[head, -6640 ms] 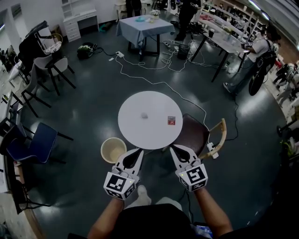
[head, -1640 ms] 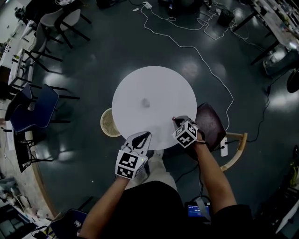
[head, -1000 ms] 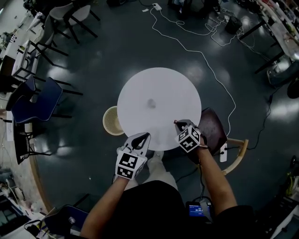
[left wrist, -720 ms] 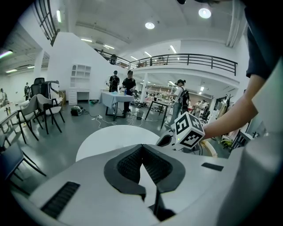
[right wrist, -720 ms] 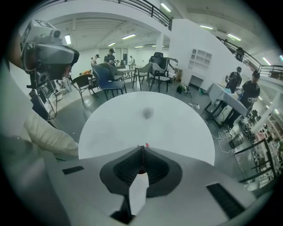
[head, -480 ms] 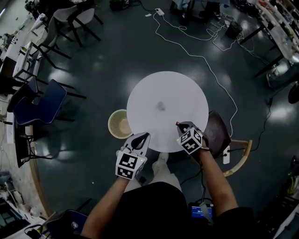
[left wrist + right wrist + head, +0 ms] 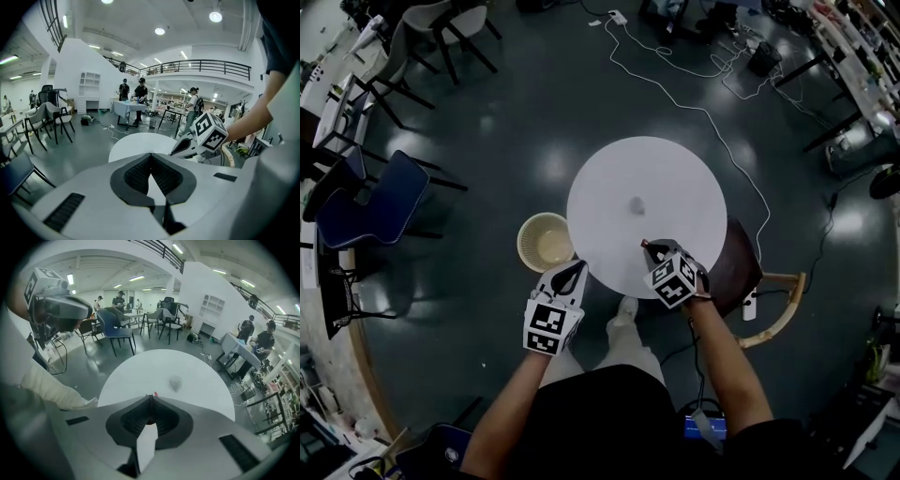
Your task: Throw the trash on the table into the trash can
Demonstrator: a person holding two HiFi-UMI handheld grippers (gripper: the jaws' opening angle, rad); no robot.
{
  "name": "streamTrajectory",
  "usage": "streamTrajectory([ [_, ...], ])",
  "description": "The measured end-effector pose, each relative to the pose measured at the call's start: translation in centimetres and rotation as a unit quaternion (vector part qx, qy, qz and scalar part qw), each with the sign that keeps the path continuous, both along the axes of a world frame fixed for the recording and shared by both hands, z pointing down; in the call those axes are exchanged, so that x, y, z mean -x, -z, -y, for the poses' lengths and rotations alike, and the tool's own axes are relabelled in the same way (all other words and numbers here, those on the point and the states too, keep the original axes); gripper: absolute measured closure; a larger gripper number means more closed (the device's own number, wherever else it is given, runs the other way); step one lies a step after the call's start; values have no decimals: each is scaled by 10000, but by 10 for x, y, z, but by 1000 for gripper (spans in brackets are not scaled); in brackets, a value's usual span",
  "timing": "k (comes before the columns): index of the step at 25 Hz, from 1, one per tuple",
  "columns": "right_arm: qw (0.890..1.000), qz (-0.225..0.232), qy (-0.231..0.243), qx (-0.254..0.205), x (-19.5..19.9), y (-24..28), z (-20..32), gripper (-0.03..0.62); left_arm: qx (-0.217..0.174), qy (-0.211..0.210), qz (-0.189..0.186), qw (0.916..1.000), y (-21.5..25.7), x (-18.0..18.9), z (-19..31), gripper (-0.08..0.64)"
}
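The round white table (image 7: 675,178) bears a crumpled grey paper ball (image 7: 637,205), which also shows in the right gripper view as a paper ball (image 7: 176,382). My right gripper (image 7: 647,247) hangs over the table's near edge, shut on a small red packet (image 7: 644,244); only a red corner of that packet (image 7: 155,393) peeks past the tips. My left gripper (image 7: 573,271) is shut and empty, off the table's near left edge, just right of the cream trash can (image 7: 544,242) on the floor. The left gripper view shows its closed tips (image 7: 151,154) before the table (image 7: 136,143).
A brown chair (image 7: 736,267) with a wooden arm stands against the table's right side, a power strip (image 7: 748,305) beside it. A white cable (image 7: 712,112) runs across the dark floor behind. A blue chair (image 7: 375,202) stands at the left. My legs are below the table.
Both grippers have shifted left along the table's near edge, toward the trash can. The right one still holds the red packet. The trash can now shows fully beside the table.
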State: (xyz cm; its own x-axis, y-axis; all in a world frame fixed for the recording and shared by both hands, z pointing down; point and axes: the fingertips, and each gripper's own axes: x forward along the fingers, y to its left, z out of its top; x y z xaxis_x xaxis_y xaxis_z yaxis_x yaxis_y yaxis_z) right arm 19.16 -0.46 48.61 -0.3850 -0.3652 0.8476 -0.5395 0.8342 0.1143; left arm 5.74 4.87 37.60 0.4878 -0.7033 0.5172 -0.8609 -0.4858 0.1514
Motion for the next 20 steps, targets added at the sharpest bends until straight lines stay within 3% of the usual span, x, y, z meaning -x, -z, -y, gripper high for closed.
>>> streamTrajectory([
  [11, 9989, 89, 444, 78, 114, -4, -4, 566, 105, 284, 128, 9995, -21, 94, -7, 546],
  [20, 9958, 113, 882, 225, 216, -16, -6, 566, 375, 1006, -28, 9942, -44, 184, -16, 546],
])
